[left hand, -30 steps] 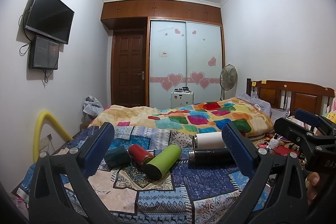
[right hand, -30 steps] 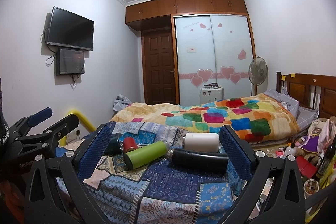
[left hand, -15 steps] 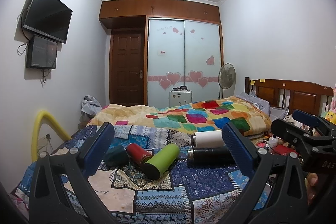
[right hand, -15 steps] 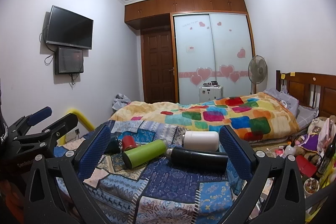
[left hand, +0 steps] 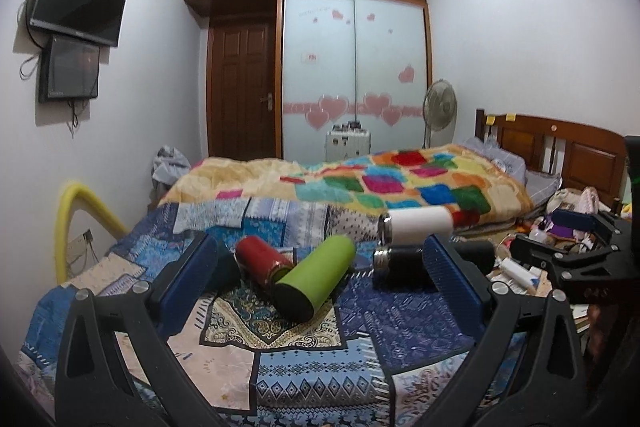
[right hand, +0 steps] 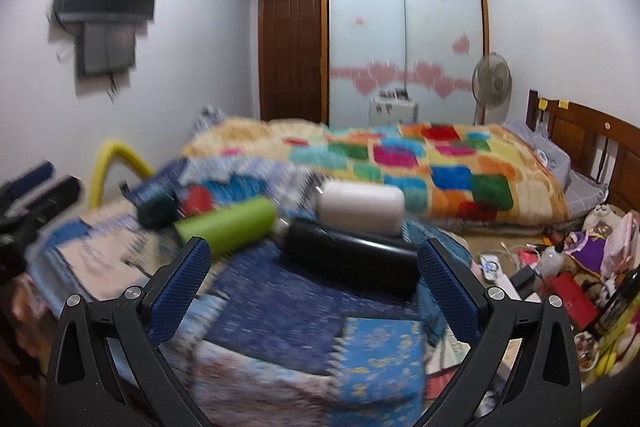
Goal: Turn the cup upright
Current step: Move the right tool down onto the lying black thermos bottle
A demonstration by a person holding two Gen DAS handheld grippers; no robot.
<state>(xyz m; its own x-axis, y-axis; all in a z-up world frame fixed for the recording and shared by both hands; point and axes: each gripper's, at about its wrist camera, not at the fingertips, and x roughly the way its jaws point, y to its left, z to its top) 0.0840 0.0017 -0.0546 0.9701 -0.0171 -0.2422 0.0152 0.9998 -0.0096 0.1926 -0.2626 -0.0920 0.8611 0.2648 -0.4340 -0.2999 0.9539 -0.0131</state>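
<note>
Green cylindrical metal cup (left hand: 316,277) is lying sideways beside the red cup (left hand: 262,261); we are holding both grippers' jaws wide, empty, for approaching it.

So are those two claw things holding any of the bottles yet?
No, nothing is held. The left gripper and right gripper both stand open and apart from the green cup and black cup, which lie on their sides.

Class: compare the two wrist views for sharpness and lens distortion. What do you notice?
Left wrist view: sharp, green cup crisp. Right wrist view: motion-blurred, black cup and quilt smeared. Both: fisheye bends the walls, dark vignette in corners.
</note>
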